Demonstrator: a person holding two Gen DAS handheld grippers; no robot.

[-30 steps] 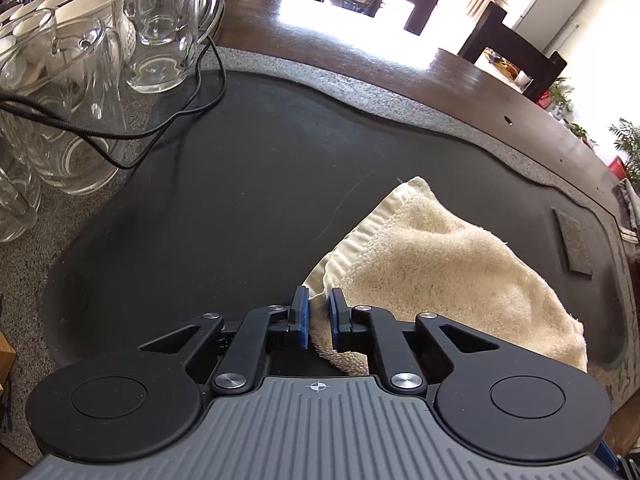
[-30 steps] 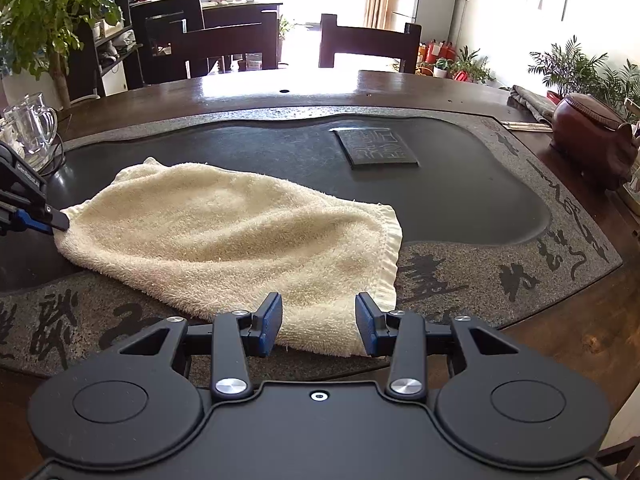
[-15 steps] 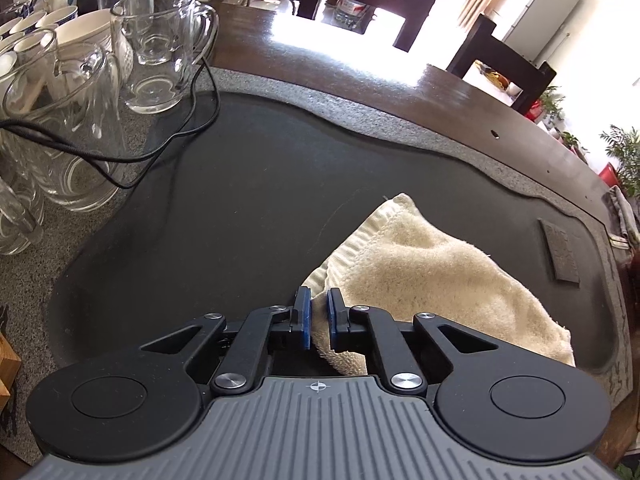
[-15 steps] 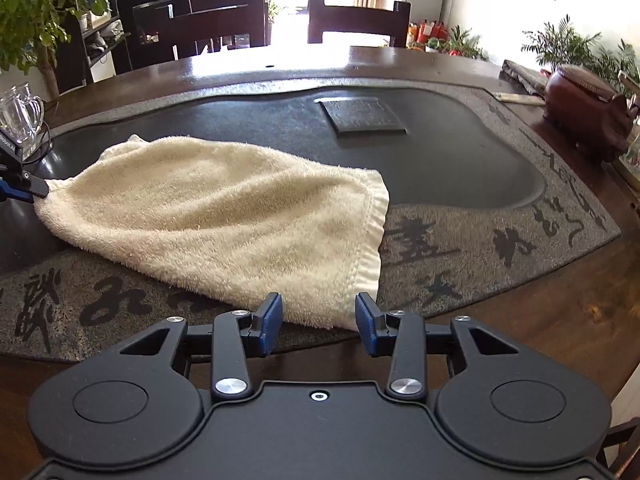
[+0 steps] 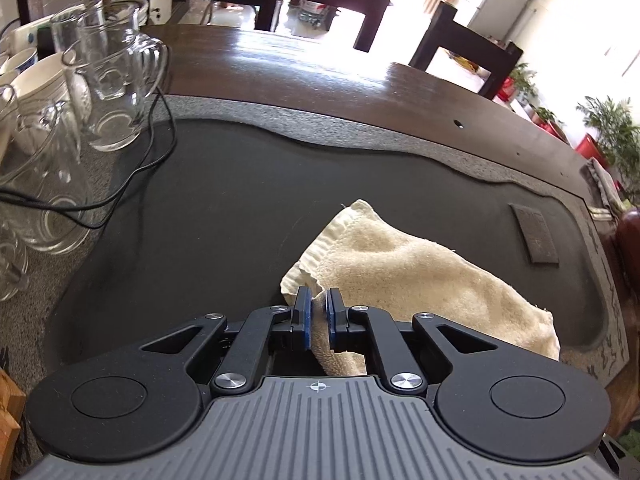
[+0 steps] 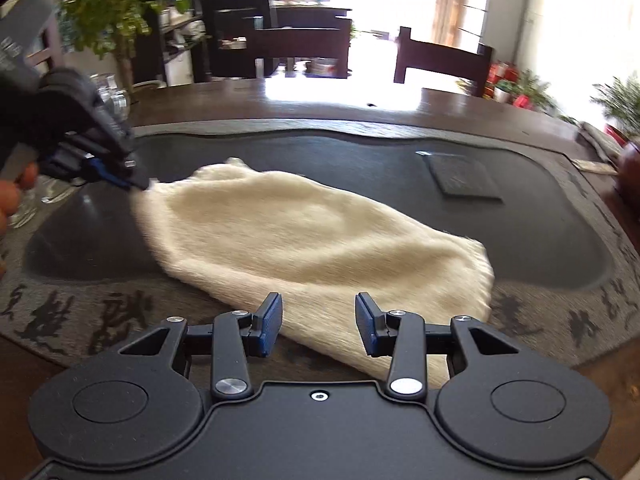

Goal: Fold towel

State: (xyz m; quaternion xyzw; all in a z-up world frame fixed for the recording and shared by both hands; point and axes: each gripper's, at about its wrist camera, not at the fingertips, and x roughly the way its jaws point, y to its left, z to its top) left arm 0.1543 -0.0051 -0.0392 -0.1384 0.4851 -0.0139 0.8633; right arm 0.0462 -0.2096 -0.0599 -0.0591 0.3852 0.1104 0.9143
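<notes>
A cream towel (image 5: 400, 264) lies across the dark sunken basin of the stone tea tray (image 5: 220, 200). My left gripper (image 5: 318, 312) is shut on the towel's left corner, which bunches between its blue pads and is lifted slightly. In the right wrist view the towel (image 6: 300, 240) stretches from the left gripper (image 6: 144, 184) down toward the tray's carved rim. My right gripper (image 6: 318, 318) hovers open over the towel's near edge, its pads well apart and not pressing on the cloth.
Glass mugs (image 5: 116, 92) and white cups (image 5: 36, 76) crowd the tray's left side, with a black cable (image 5: 152, 148) looping past them. A small square slab (image 6: 464, 176) lies at the basin's right. A brown pot (image 6: 630, 168) stands far right. Chairs line the table's far edge.
The left gripper has risen a little with the towel corner still in it. The right gripper has slid left along the towel's near edge, away from its right corner.
</notes>
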